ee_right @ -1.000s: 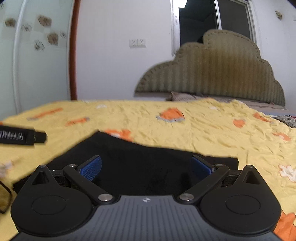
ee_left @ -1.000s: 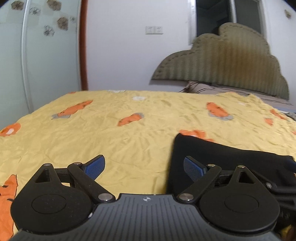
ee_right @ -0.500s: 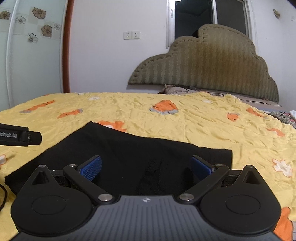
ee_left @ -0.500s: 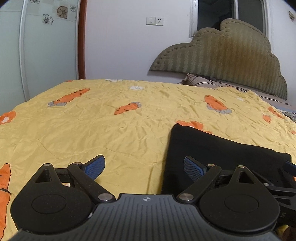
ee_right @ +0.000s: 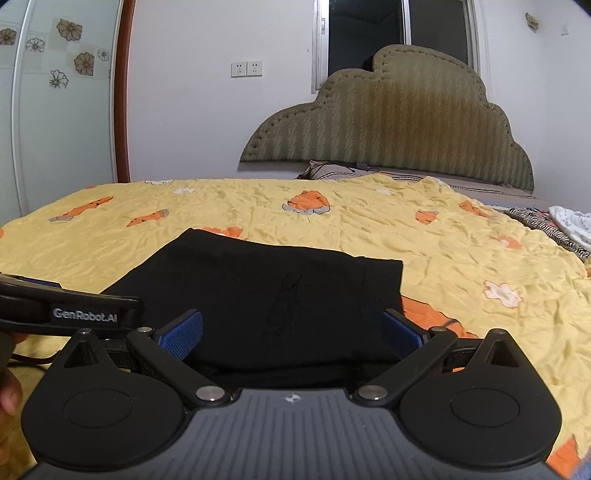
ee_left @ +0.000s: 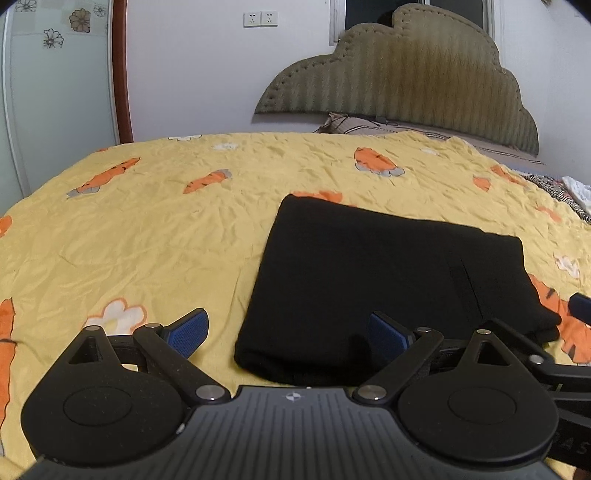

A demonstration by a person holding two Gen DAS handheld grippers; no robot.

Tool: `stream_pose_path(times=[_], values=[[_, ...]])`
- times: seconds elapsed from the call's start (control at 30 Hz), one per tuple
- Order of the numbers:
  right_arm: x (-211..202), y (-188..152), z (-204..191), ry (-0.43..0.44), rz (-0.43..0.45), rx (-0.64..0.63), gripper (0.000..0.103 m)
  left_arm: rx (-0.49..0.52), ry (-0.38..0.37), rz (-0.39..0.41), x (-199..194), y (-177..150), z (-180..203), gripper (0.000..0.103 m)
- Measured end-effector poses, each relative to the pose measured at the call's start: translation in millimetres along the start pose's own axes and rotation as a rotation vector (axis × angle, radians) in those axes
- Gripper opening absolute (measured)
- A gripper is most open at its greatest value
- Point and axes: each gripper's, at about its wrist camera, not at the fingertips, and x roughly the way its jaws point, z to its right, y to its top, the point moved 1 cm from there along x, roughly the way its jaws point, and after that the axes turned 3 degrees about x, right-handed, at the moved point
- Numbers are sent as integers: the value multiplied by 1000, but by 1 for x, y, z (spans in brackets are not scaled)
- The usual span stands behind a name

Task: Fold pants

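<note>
Nearest the left wrist camera, the left gripper has its blue pads spread wide with nothing between them; its right pad overlaps the near edge of the pants, though whether it touches the cloth cannot be told. The right gripper is likewise spread and empty, its base cutting off the pants' near edge. At the left of the right view the side of the left gripper juts in, and a bit of hand shows at the frame edge — mostly cut off.

The pants lie folded into a black rectangle on the yellow sheet, flat, near the front of the bed. A faint seam or pocket line shows on them; other detail is lost in the black.

Farther back the sheet ends at a pillow, largely hidden, below the headboard. At far right, patterned cloth is cut off by the frame. A dark window sits above — nothing readable through it.
</note>
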Motion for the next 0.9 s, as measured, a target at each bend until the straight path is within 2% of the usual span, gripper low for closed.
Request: stream_pose_path(times=[0.3,0.63,0.83,0.9], values=[[-23,0,-1,9,15,6,103,0,17,-7,-20,-11,0,95],[-34,4,-11,28,27,-45,103,-12,58,-6,-40,-16,-4,95],[-38,8,-11,29,5,-67,103,1,52,-13,-45,-20,-3,95],[-36,9,-9,26,-28,-59,103,13,50,-13,-46,-20,-1,95]])
